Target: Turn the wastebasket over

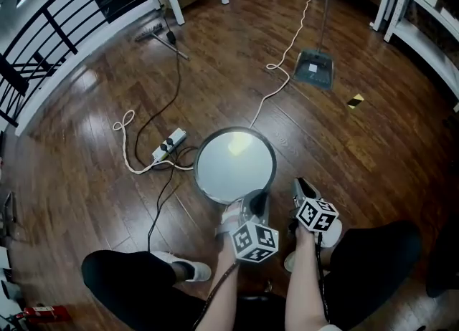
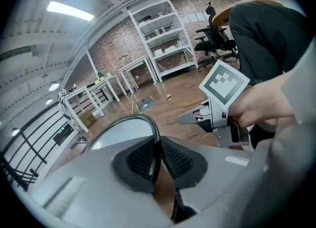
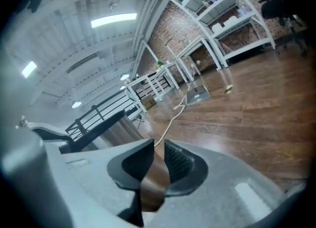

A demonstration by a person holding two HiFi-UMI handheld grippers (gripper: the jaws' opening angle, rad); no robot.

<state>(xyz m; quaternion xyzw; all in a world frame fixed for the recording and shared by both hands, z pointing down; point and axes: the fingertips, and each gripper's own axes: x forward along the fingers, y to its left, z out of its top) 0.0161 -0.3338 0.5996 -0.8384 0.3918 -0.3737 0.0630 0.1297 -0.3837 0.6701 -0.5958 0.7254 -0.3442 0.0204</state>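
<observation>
The round wastebasket (image 1: 196,159) stands on the wood floor with its dark rim and pale inside facing up. My left gripper (image 1: 252,197) is at its near edge, shut on the rim (image 2: 123,120), which runs down between the two black pads (image 2: 140,160). My right gripper (image 1: 300,183) hovers just right of the basket, apart from it. In the left gripper view the right gripper (image 2: 186,118) shows beside the rim. In the right gripper view my right gripper (image 3: 157,165) is shut with only floor behind it, and the basket's wall (image 3: 106,128) lies to its left.
A power strip (image 1: 168,145) and a white cord (image 1: 287,54) lie on the floor beyond the basket. A dustpan (image 1: 314,68) stands further back. My shoe (image 1: 190,271) and knees are close behind the grippers. A railing (image 1: 43,43) runs along the left; table legs and shelves line the far side.
</observation>
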